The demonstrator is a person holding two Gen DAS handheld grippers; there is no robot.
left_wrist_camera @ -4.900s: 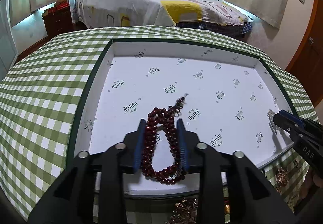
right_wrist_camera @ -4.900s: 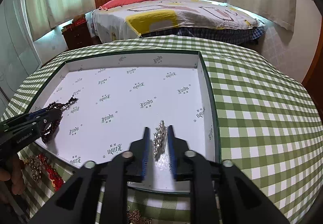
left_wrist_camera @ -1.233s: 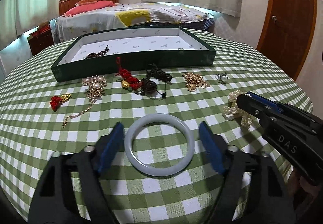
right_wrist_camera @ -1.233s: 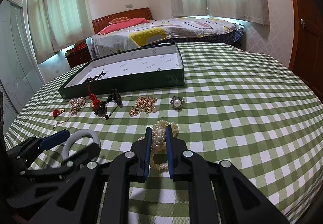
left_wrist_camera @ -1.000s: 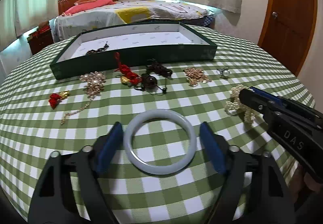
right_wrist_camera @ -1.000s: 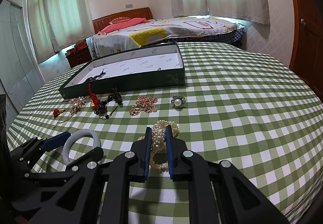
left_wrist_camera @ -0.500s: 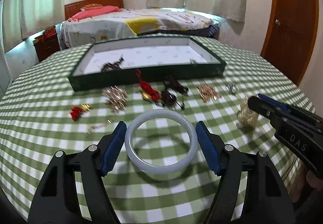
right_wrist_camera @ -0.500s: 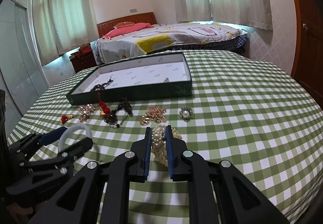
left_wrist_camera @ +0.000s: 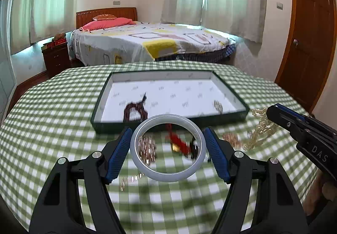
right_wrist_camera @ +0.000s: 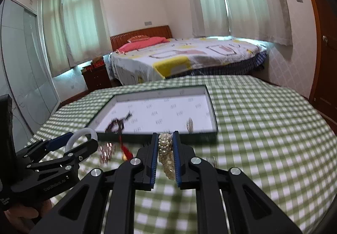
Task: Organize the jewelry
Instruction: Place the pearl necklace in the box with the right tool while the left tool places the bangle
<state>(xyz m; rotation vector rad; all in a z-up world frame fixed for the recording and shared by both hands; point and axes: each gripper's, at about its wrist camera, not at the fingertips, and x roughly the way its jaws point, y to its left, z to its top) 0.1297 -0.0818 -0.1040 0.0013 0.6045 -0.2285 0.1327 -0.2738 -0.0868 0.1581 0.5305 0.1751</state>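
Both pieces (left_wrist_camera: 167, 148) (right_wrist_camera: 165, 145) higher than before

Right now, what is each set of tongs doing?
Left tongs: shut on the bangle.
Right tongs: shut on the pearl bracelet.

From each tool we look forward and down over the green-checked bench (left_wrist_camera: 52, 107), both views sharing the shallow green white-lined tray (right_wrist_camera: 212, 111).
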